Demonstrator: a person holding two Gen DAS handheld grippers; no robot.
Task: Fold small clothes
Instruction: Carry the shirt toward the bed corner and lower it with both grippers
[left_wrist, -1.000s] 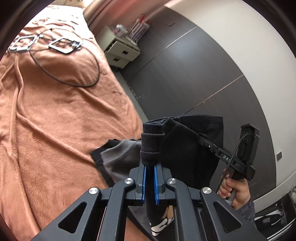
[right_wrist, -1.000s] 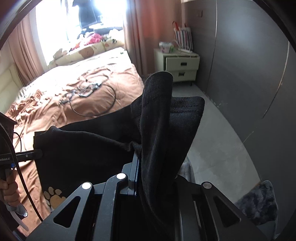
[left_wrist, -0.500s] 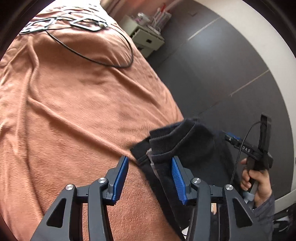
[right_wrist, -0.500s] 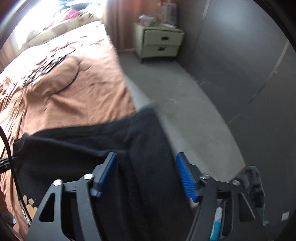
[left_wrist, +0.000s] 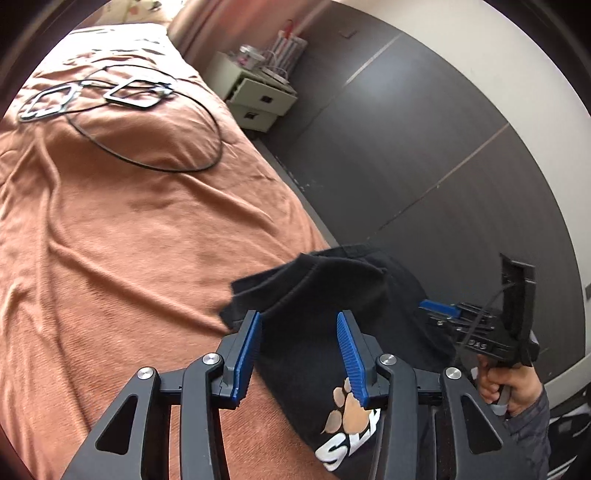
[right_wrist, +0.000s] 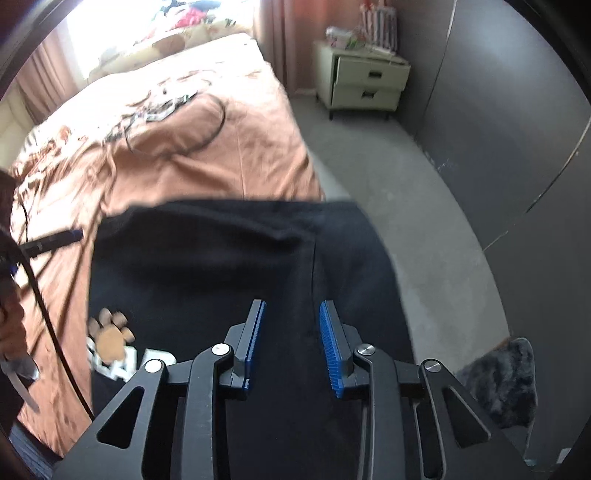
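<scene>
A small black garment (left_wrist: 332, 295) with a tan paw print and white letters lies on the brown bedspread (left_wrist: 129, 240) at the bed's near right edge. It also shows in the right wrist view (right_wrist: 221, 266), spread flat and hanging over the edge. My left gripper (left_wrist: 299, 350) is open and empty, just above the garment's near-left part. My right gripper (right_wrist: 291, 339) is open and empty over the garment's right part; it shows in the left wrist view (left_wrist: 443, 310) beyond the cloth.
Black cables and two metal frames (left_wrist: 129, 92) lie on the far part of the bed. A pale nightstand (right_wrist: 362, 85) stands by the dark wall (left_wrist: 424, 147). Grey floor (right_wrist: 406, 192) runs right of the bed, with a dark fluffy rug (right_wrist: 502, 384).
Both grippers were shut on the black garment a second ago. Both have opened and let it go, and the garment has dropped flat onto the bed edge.
</scene>
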